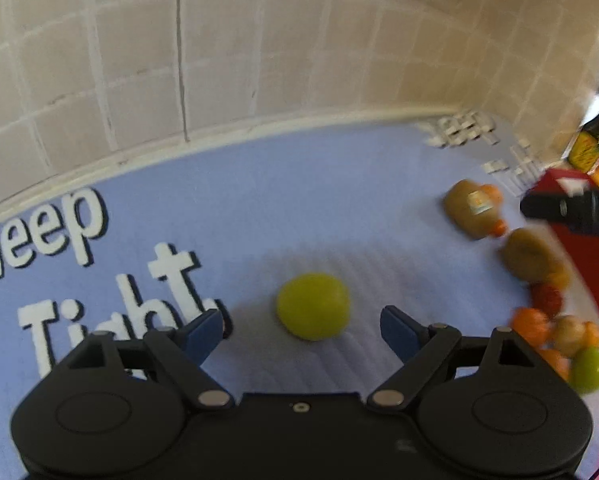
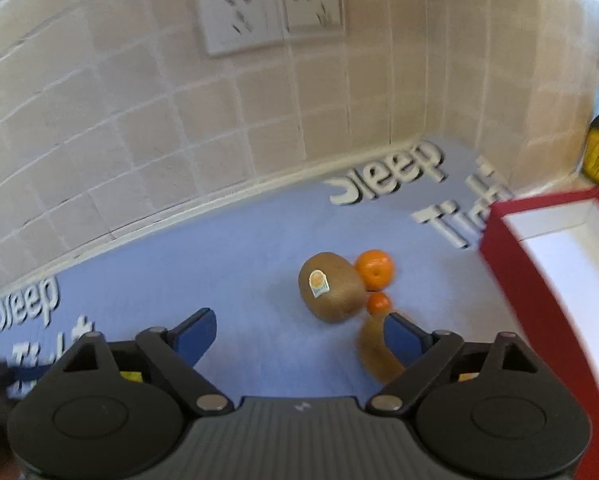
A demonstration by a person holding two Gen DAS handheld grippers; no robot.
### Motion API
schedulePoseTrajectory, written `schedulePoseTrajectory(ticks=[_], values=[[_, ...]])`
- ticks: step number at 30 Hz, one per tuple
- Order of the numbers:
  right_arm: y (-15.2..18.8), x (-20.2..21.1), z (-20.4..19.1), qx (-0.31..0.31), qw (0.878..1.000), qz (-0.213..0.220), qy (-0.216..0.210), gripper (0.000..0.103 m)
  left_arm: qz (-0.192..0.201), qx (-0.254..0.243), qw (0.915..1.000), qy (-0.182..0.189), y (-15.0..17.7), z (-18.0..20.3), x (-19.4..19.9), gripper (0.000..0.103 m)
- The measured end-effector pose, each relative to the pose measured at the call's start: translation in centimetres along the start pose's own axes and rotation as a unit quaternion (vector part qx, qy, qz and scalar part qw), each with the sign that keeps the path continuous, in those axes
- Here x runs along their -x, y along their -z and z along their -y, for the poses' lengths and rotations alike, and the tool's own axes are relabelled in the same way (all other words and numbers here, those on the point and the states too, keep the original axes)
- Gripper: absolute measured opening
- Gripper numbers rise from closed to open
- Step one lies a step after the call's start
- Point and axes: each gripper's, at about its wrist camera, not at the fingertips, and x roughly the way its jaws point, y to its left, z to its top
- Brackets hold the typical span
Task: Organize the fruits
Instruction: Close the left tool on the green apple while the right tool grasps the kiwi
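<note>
Where both sets of jaws gape empty, green fruit point(image 1: 312, 306) just ahead, between left gripper's point(image 1: 301, 326) tips.

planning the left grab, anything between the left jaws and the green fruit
Nothing: in the left wrist view only bare blue mat lies between the open left gripper and the green fruit.

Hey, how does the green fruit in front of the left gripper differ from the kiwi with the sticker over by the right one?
The green fruit is smooth, round and yellow-green; the stickered kiwi is brown, dull and egg-shaped. The kiwi carries a small label; no label shows on the green fruit. The green fruit lies alone on the blue mat, while the kiwi sits right against two oranges. Both rest on the mat, ungripped.
</note>
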Motion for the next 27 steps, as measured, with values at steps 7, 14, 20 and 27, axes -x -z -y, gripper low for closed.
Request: schedulePoseTrajectory(ticks=[7, 14, 20, 27], values=[[-1.9, -6.8, 0.3, 0.028, 0.999, -0.021, 0.033, 0.082, 0.003, -0.026, 0.9996, -0.008, -0.5, 1.2, -2.9, 0.102], [-1.5, -10.9, -0.3, 0.065, 0.995, -0.052, 0.060, 0.067, -0.008, -0.024, 0.9995, -0.019, -0.5, 1.6, -4.9, 0.074], [-1.1, -11.1, 0.1, 0.059, 0.996, -0.033, 0.061, 0.062, -0.002, -0.020, 0.9995, -0.025, -0.8, 1.6, -4.7, 0.058], [-1.0, -9.8, 1.7, 0.026, 0.999, -0.018, 0.031, 0.062, 0.010, -0.018, 0.9993, -0.030, -0.9, 2.2, -3.3, 0.058]])
